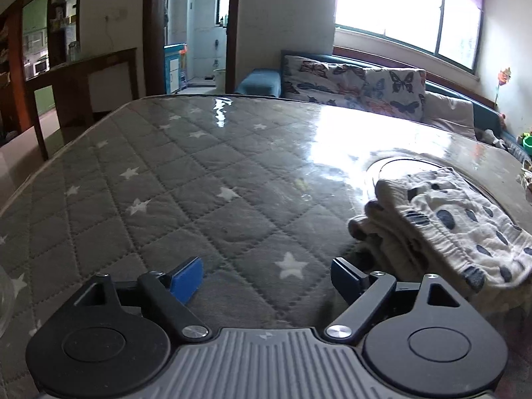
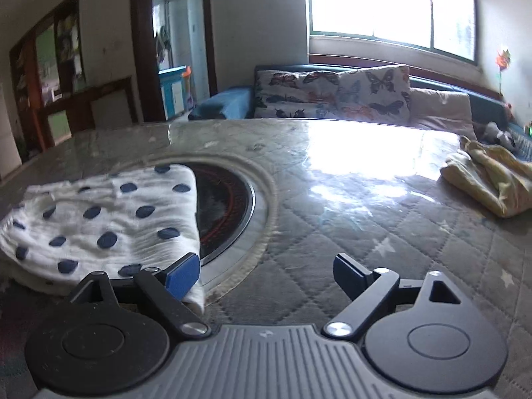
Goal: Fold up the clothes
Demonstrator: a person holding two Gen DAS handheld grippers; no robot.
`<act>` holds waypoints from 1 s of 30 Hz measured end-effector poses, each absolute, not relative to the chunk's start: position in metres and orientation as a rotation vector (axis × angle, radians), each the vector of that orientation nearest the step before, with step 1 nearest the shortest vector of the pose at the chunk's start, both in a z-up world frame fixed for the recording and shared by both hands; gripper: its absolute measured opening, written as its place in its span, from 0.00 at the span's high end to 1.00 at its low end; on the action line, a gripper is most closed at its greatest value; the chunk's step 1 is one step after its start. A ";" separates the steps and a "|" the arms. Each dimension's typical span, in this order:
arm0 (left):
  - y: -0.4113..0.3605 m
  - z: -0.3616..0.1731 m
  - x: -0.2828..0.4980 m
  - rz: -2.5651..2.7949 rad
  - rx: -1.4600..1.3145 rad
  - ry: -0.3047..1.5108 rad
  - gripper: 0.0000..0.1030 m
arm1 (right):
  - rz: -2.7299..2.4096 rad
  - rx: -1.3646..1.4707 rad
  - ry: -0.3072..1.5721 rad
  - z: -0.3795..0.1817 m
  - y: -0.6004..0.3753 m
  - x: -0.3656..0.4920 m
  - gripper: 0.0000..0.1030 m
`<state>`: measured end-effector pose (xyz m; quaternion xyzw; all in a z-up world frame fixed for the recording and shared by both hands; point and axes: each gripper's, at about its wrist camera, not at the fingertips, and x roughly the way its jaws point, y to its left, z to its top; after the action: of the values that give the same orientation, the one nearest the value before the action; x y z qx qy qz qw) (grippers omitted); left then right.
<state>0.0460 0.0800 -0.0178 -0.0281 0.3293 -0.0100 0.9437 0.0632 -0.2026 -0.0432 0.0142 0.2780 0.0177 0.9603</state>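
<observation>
The table cover (image 1: 186, 179) under the jaws is soft stitched cloth with a shiny clear sheet on top. The spotted cloth (image 2: 99, 219) left of the right jaws looks crinkly and matt. The yellow cloth (image 2: 492, 179) far to their right looks soft. The finger pads (image 1: 188, 277) look like smooth blue plastic.
</observation>
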 end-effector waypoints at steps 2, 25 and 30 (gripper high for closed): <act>0.082 -0.019 0.045 -0.003 -0.057 0.666 0.12 | 0.006 0.029 0.563 -0.044 -0.208 0.062 0.13; 0.068 -0.025 0.054 0.031 -0.004 0.675 0.00 | -0.178 0.092 0.632 -0.061 -0.253 0.074 0.00; 0.067 -0.026 0.054 0.052 -0.013 0.674 0.00 | -0.182 0.083 0.637 -0.062 -0.251 0.074 0.00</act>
<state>0.0537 0.0667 -0.0258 -0.0065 0.3309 0.0253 0.9433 0.0742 -0.2510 -0.0621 0.0408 0.3125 -0.0893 0.9448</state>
